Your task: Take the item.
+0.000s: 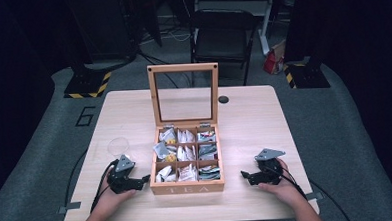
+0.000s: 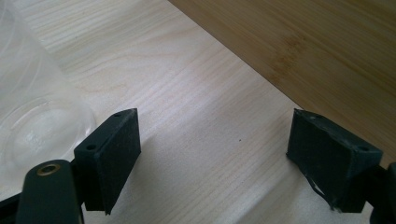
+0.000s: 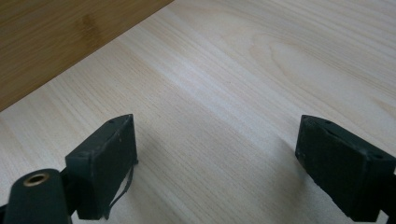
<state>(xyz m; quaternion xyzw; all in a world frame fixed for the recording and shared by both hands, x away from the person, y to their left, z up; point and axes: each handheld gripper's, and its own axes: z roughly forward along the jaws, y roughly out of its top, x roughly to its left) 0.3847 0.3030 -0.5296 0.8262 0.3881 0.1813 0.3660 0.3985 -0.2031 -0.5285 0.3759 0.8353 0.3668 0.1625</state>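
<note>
I see tea box [image 1: 187,187] lower centre, between my tools | left gripper [image 1: 146,179] nearer, jaws wide, empty | right gripper [image 1: 244,175] likewise agape | clear cup [image 1: 118,145] beside left.

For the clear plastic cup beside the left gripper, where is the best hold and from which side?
Probably across the wall of the clear cup, below the rim, coming in level from the near side where the left gripper rests open. The cup appears upright on the table, so its round wall suits opposed pads. It looks thin, so squeeze lightly; the tea box blocks the right.
</note>
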